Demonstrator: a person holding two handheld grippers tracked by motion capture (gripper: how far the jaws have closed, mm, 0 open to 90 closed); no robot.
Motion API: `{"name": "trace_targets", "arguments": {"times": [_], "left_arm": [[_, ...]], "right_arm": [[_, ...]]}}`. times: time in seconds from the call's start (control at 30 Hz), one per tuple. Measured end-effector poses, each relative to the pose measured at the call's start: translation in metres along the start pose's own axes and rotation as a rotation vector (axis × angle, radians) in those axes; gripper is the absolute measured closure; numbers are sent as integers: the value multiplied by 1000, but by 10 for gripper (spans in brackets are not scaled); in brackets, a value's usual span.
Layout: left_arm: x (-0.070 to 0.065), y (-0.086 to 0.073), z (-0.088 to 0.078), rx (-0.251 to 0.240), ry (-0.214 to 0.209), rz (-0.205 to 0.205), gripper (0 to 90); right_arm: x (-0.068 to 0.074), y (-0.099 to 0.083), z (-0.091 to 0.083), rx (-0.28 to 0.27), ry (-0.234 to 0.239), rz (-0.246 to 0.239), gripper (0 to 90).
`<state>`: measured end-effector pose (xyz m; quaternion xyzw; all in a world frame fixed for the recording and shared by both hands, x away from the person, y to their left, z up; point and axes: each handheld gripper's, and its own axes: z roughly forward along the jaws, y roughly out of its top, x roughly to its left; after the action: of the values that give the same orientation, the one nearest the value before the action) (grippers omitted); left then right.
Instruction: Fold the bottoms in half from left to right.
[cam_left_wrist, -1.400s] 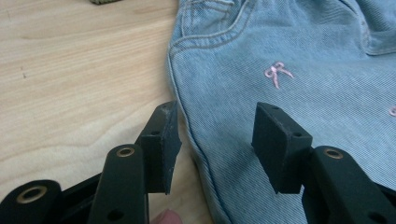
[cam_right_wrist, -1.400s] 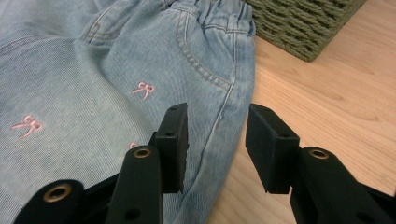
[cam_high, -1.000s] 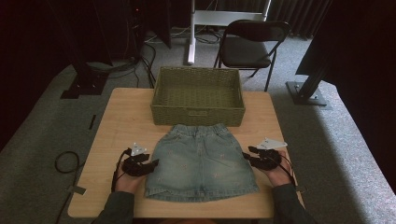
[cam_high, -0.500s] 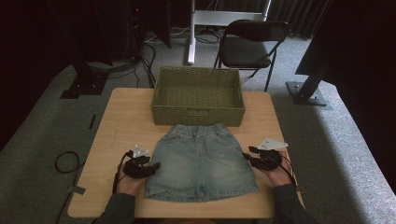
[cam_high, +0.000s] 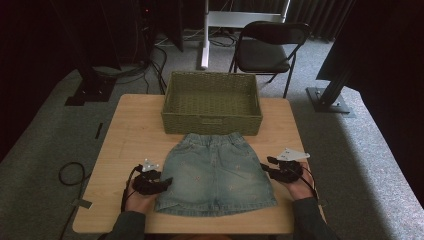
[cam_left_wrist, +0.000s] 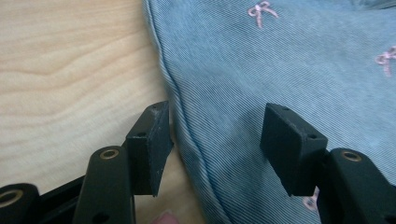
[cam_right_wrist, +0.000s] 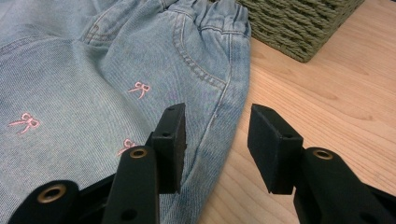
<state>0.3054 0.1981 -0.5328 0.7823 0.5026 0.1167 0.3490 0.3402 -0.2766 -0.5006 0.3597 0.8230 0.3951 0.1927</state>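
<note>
Two claws, left claw (cam_left_wrist: 215, 149) and right claw (cam_right_wrist: 217, 149), gaping astride denim skirt (cam_high: 215, 172) side seams on desk (cam_high: 125, 130), left just widening; next, probably pinching both edges to fold.

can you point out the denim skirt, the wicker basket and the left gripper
denim skirt (cam_high: 212, 172): high view, middle of the front panel
wicker basket (cam_high: 212, 124): high view, near wall
left gripper (cam_high: 167, 181): high view, between its fingertips at the skirt's left edge

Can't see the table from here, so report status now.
Left tongs just opening, astride the light-blue denim skirt's edge, not gripping. Right tongs open at opposite edge. Green woven basket beyond, nothing blocking.
</note>
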Motion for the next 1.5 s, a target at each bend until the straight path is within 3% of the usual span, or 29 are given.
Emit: {"name": "trace_targets", "arguments": {"times": [0.17,0.3,0.47,0.53,0.67,0.87,1.0,1.1,1.17,1.2,1.23,1.27,1.33,1.5], "left_arm": [[-3,-1,-2,10,-3,-23,447],[-5,1,-1,27,31,-1,602],[-4,2,0,25,20,-2,802],[-2,0,-1,22,6,-10,847],[5,2,-6,17,36,-16,864],[17,7,-13,-16,75,-44,864],[23,11,-18,-30,127,-49,865],[31,10,-17,-1,78,-65,831],[35,8,-20,-19,74,-103,718],[35,8,-20,-19,74,-103,663],[42,6,-22,-36,66,-154,663],[44,5,-22,-32,66,-165,599],[47,4,-20,-33,46,-189,560],[47,5,-13,-22,8,-192,522]], "right_arm": [[1,1,2,1,3,-11,563],[1,1,1,-3,2,-8,563],[0,3,1,-4,-2,-2,564],[1,4,2,-4,0,-9,564],[3,7,4,-6,6,-17,564],[3,8,7,-4,14,-22,565],[4,7,9,6,17,-28,565],[4,5,9,7,17,-23,565],[3,4,9,7,14,-21,565],[3,4,9,7,14,-21,565],[3,4,8,8,14,-21,565],[4,4,9,9,15,-20,565],[5,4,10,11,16,-27,565],[6,5,11,12,17,-27,565]]}}
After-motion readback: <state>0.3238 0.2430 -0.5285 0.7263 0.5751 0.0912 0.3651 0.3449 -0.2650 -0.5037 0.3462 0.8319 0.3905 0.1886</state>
